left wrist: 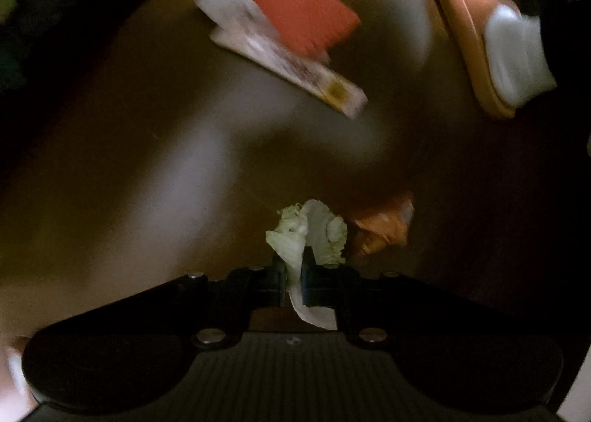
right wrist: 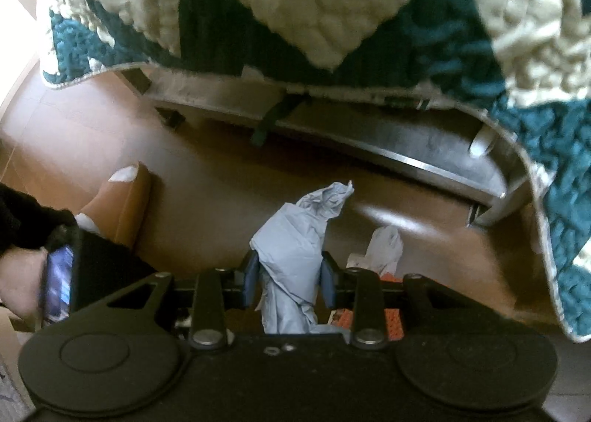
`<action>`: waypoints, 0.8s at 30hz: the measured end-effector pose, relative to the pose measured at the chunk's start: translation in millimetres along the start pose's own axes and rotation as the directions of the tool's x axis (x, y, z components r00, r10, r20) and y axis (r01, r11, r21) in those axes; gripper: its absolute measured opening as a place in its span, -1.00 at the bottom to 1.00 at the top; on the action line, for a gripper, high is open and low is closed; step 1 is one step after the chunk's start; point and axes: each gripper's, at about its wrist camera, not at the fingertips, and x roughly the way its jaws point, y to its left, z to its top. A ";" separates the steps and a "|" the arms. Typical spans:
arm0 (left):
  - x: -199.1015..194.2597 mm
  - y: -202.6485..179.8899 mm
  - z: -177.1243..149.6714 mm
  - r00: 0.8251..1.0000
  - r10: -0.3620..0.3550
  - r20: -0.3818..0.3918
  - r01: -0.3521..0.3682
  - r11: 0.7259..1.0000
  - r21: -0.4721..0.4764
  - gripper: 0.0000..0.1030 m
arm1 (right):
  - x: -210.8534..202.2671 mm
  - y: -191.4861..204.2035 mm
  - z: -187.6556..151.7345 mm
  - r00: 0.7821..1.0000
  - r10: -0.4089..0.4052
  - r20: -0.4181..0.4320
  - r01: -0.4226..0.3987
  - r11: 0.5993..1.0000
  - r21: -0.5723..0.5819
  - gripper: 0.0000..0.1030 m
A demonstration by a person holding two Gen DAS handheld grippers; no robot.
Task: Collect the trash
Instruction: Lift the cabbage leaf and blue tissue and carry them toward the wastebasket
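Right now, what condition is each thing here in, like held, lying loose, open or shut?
Left gripper: shut on the crumpled tissue.
Crumpled tissue: pinched, hanging above the floor.
Orange wrapper: loose on the floor.
Red box: lying on the floor, blurred.
Flat carton: lying beside the red box.
Right gripper: shut on the blue bag.
Blue bag: crumpled, held upright.
Quilt: draped over the bed edge.

My left tool [left wrist: 294,276]: pale green-white scrap [left wrist: 306,233]. My right tool [right wrist: 289,281]: light blue bag [right wrist: 291,241]. Floor [right wrist: 207,178] brown; blanket [right wrist: 369,15] teal-and-cream patches; box [left wrist: 306,12] red.
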 end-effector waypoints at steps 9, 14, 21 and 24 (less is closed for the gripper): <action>-114.2 30.3 50.1 0.972 0.137 0.191 -0.124 0.989 -0.078 -0.87 | -68.8 21.4 22.2 0.985 -0.093 0.147 0.086 0.995 0.054 -0.38; -194.0 30.4 59.1 0.935 0.200 0.292 -0.159 0.974 -0.159 -0.87 | -143.2 36.6 23.1 0.958 -0.141 0.251 0.112 0.986 0.127 -0.39; -314.8 7.4 64.4 0.844 0.264 0.467 -0.132 0.946 -0.296 -0.86 | -267.7 66.6 21.6 0.884 -0.243 0.399 0.206 0.969 0.133 -0.40; -363.6 -11.8 67.0 0.786 0.285 0.548 -0.124 0.942 -0.312 -0.86 | -317.7 81.6 17.6 0.840 -0.283 0.463 0.245 0.959 0.142 -0.40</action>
